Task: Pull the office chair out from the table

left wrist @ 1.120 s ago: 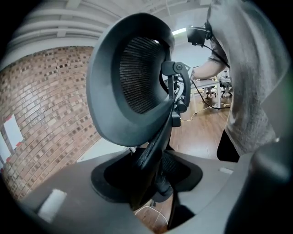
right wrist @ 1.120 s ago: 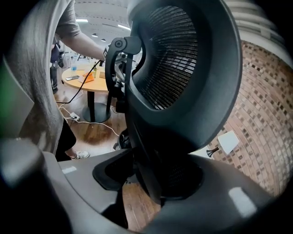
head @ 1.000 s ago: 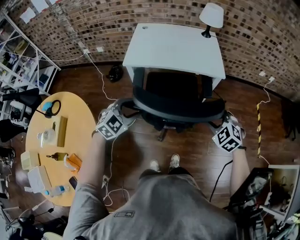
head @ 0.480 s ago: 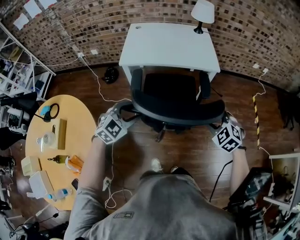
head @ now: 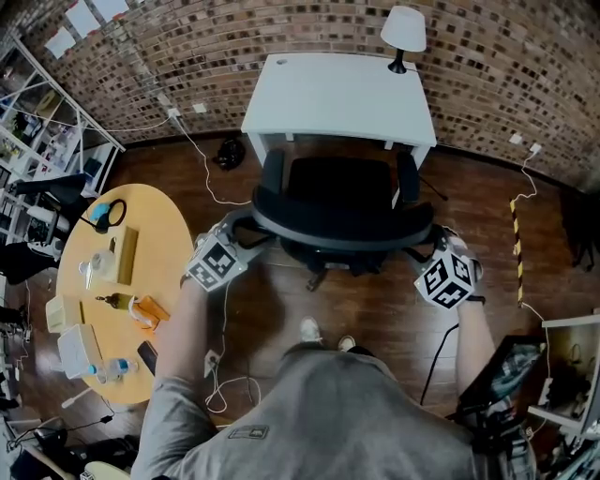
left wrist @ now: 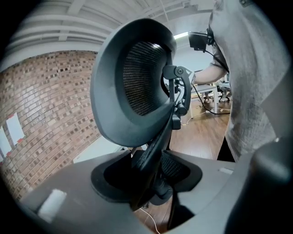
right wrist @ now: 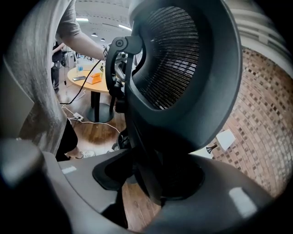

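The black mesh office chair (head: 342, 211) stands in front of the white table (head: 337, 94), its seat mostly out from under the table edge. My left gripper (head: 249, 232) is shut on the left edge of the backrest, and my right gripper (head: 424, 247) is shut on its right edge. In the left gripper view the backrest's (left wrist: 132, 91) frame runs between the jaws of the left gripper (left wrist: 151, 178). The right gripper view shows the same grip, the backrest (right wrist: 183, 77) rising from between the jaws of the right gripper (right wrist: 153, 180).
A white lamp (head: 403, 28) stands on the table's far right corner, against the brick wall. A round wooden table (head: 112, 281) with bottles and small items is at the left. Cables (head: 220, 375) lie on the wooden floor. My feet (head: 323, 333) are just behind the chair.
The chair has come away from the table toward me, with both grippers still holding the backrest. More of the seat shows past the table edge.
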`<state>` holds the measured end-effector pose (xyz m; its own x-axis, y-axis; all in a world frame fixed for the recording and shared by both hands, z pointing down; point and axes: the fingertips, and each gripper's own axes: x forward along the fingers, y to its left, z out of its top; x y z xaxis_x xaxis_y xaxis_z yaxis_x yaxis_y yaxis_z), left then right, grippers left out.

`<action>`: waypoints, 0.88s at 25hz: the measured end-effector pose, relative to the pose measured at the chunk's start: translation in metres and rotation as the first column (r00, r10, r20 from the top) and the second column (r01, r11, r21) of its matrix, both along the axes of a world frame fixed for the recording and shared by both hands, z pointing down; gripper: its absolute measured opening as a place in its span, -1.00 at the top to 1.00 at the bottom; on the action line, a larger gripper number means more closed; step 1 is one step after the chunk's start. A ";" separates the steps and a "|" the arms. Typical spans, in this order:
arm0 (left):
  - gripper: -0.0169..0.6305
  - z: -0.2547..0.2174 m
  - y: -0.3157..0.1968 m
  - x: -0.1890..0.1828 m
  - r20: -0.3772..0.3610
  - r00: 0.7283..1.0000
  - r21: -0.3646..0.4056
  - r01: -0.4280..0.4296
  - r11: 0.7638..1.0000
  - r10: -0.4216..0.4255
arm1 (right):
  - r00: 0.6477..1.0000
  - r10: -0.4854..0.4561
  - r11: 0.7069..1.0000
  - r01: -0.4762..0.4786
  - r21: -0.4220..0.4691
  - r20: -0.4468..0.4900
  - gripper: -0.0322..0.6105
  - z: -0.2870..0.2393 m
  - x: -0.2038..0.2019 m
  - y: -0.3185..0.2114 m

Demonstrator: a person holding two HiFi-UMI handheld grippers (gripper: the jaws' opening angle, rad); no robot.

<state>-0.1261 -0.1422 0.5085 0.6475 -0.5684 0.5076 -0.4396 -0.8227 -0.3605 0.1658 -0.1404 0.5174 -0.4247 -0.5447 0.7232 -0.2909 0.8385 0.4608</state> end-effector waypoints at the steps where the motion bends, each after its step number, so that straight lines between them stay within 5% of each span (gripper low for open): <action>1: 0.33 -0.001 0.004 0.001 -0.001 1.000 -0.002 0.007 1.000 -0.007 | 1.000 -0.008 1.000 0.008 0.002 0.003 0.21 -0.001 0.001 0.004; 12: 0.33 -0.003 0.050 0.004 -0.008 0.999 -0.009 0.036 0.999 -0.036 | 0.999 -0.046 0.999 0.046 0.012 0.007 0.22 -0.001 0.004 0.045; 22: 0.32 -0.005 0.069 -0.004 -0.021 1.000 -0.004 0.010 1.000 -0.010 | 1.000 0.020 1.000 -0.020 0.000 -0.008 0.20 -0.001 -0.004 0.070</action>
